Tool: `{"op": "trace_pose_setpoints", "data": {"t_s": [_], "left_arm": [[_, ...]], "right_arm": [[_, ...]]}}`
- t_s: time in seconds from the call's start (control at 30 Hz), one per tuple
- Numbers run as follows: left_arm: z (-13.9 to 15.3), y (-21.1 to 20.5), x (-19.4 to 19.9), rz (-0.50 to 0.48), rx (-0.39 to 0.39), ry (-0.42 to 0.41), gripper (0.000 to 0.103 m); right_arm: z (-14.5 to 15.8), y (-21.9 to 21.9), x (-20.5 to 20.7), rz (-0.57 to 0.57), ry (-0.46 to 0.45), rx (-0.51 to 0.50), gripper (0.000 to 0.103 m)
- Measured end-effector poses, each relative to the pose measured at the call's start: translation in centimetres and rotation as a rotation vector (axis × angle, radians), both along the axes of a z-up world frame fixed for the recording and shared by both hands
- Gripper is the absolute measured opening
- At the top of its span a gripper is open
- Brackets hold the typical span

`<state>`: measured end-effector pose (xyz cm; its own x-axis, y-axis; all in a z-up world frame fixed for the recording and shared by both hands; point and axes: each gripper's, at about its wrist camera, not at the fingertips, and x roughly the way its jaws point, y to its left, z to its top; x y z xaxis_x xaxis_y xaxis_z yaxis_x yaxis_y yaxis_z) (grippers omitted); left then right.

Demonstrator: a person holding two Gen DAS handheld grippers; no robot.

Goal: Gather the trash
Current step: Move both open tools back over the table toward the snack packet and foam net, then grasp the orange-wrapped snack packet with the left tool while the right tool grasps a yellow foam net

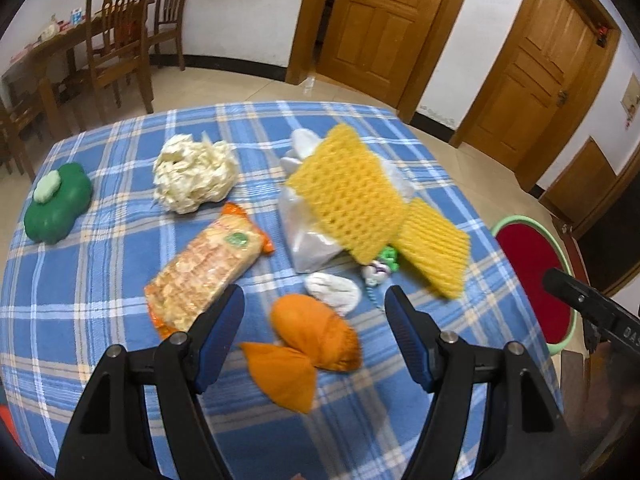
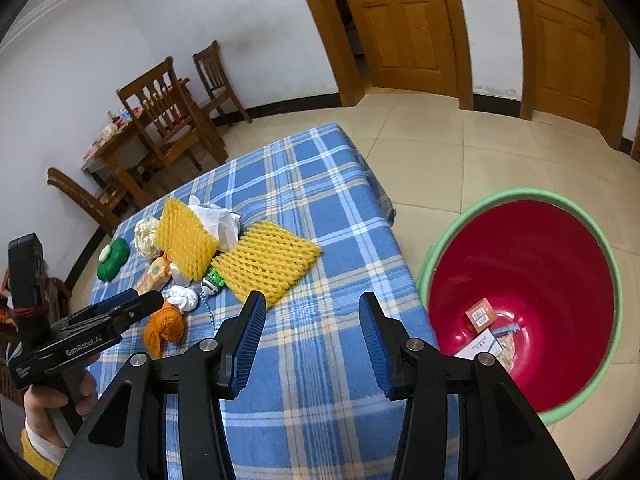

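Observation:
Trash lies on the blue plaid table (image 1: 100, 280): an orange crumpled wrapper (image 1: 316, 340), a cracker packet (image 1: 208, 268), a white tissue wad (image 1: 334, 292), two yellow foam nets (image 1: 348, 196) (image 1: 434, 252), a clear plastic bag (image 1: 308, 240) and a cream crumpled wad (image 1: 192, 174). My left gripper (image 1: 314, 316) is open, just above the orange wrapper. My right gripper (image 2: 312, 322) is open and empty over the table's right edge, beside the red bin (image 2: 520, 280), which holds a small box (image 2: 480, 314) and paper.
A green clover-shaped box (image 1: 58, 204) sits at the table's far left. The red bin with its green rim (image 1: 532, 276) stands on the tiled floor right of the table. Wooden chairs (image 1: 116, 40) and a dining table stand behind. Two wooden doors (image 1: 380, 20) are beyond.

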<state>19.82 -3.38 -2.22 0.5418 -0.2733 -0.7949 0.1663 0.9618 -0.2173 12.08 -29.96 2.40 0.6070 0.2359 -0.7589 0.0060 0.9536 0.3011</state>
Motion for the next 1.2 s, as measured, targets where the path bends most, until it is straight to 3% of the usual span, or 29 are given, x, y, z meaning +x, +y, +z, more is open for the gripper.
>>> {"op": "trace_pose_setpoints", "data": {"t_s": [0.5,0.67,0.97,1.03,1.2], "left_arm": [[-0.6,3.9,1.4,0.093,-0.003,0.000,0.072],[-1.2,4.0,2.5,0.091,0.057,0.000,0.071],[-2.2,4.2,3.6,0.093,0.116,0.005,0.062],[-2.6,4.1,3.8,0.090,0.107,0.032,0.054],[-3.2,3.9,4.0,0.091,0.113,0.034,0.052]], "right_arm": [[-2.5,3.5,4.2,0.119,0.061,-0.023,0.061],[-3.2,4.0,5.3,0.125,0.076,-0.022,0.061],[-4.1,4.6,6.3,0.110,0.091,-0.052,0.061],[-4.2,4.6,6.5,0.108,0.095,-0.053,0.061],[-4.9,4.9,6.9,0.102,0.104,-0.055,0.061]]}}
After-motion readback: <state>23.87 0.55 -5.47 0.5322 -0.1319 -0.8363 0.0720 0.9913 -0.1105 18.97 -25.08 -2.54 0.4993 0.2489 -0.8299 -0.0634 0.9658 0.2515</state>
